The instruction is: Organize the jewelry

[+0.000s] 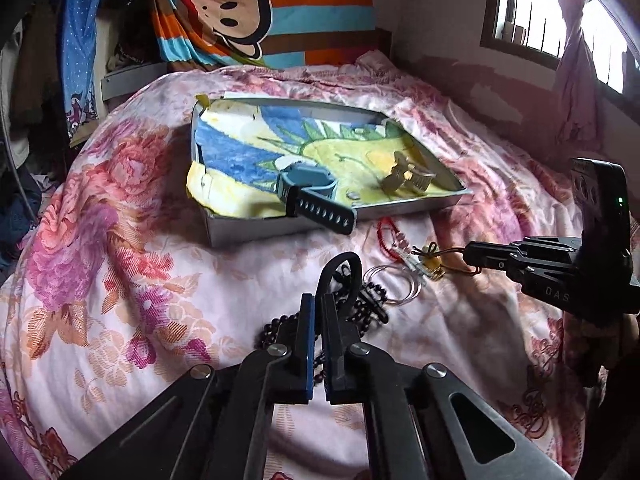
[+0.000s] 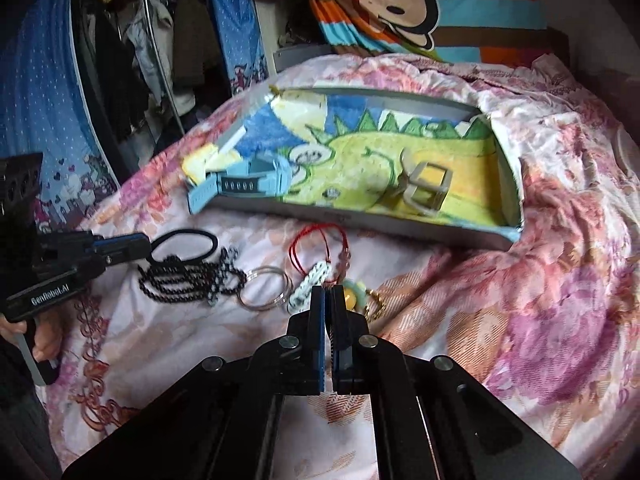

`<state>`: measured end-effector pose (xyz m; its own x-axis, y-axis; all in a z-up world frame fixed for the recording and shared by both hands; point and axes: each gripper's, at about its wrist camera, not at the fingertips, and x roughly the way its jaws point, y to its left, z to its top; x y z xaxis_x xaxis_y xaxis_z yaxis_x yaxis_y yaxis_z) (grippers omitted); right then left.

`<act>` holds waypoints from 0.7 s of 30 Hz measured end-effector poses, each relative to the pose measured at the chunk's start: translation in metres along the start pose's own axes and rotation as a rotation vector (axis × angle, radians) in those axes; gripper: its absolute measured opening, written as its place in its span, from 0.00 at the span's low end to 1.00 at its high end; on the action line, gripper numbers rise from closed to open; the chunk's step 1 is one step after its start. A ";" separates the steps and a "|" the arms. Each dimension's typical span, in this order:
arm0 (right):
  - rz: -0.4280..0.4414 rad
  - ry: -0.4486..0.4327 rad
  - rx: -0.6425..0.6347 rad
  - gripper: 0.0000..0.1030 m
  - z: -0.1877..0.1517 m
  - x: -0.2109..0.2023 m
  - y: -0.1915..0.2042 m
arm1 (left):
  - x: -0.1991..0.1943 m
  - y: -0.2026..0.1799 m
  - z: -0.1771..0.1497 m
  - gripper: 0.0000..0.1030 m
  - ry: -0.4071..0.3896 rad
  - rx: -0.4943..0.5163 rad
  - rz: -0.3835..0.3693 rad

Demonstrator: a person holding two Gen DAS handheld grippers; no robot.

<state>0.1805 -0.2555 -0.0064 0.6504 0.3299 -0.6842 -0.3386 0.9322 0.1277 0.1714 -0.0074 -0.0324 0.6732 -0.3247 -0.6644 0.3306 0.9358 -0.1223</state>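
A grey tray lined with a dinosaur towel lies on the bed. In it are a blue watch and a metal clip piece. In front lie black beads, clear rings, a red cord bracelet and a yellow charm on a brown cord. My left gripper is shut on a black hair loop. My right gripper is shut on the charm's cord.
A floral quilt covers the bed. A monkey-print pillow stands behind the tray. Hanging clothes are at the left, a barred window at the right.
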 end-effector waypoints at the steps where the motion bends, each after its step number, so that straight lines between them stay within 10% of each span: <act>1: 0.002 -0.013 0.003 0.02 0.001 -0.003 -0.001 | -0.002 -0.001 0.001 0.03 -0.007 0.002 -0.007; 21: 0.043 -0.189 0.041 0.02 0.033 -0.024 -0.008 | -0.032 0.002 0.027 0.01 -0.192 -0.094 -0.153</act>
<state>0.1897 -0.2655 0.0324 0.7532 0.3880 -0.5312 -0.3432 0.9207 0.1858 0.1689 0.0010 0.0084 0.7365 -0.4749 -0.4818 0.3809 0.8797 -0.2848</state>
